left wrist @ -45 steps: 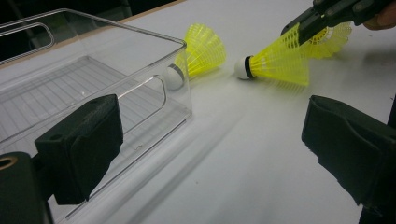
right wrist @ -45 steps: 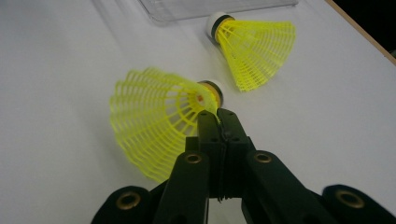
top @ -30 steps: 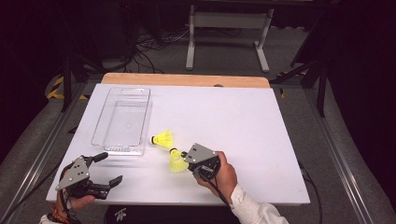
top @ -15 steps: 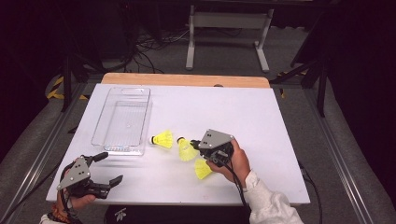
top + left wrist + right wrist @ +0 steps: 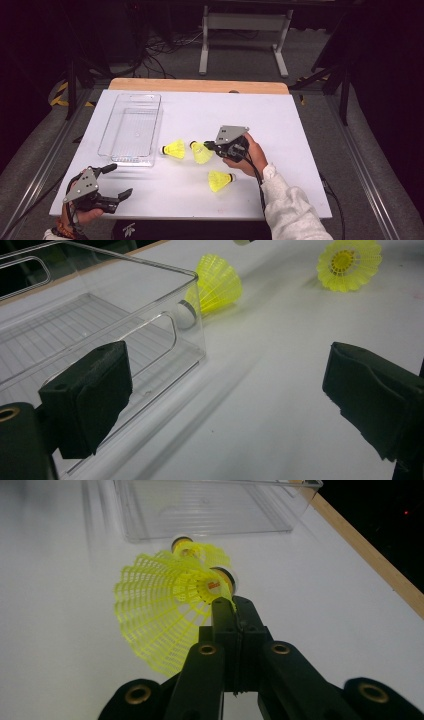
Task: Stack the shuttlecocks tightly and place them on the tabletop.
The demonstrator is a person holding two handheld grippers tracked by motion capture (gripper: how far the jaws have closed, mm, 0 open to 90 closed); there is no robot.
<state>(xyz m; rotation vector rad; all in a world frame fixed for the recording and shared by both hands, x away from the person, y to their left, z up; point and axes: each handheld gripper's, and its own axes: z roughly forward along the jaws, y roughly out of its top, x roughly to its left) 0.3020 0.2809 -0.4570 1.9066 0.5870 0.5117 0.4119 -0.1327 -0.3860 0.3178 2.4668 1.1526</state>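
A yellow shuttlecock (image 5: 165,615) is clamped by its skirt in the right hand-held gripper (image 5: 209,146), off the surface (image 5: 310,150). The clear bin (image 5: 210,505) lies ahead; carrying and release over it are judged next. The left hand-held gripper (image 5: 225,405) is held apart.

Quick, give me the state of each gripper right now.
Left gripper: open, holding nothing, beside the clear tray.
Right gripper: shut on the rim of a yellow shuttlecock.

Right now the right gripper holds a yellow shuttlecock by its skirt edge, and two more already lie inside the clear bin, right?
Not quite. The right gripper does pinch a shuttlecock, but the other two lie on the table, outside the bin. The high view shows it.
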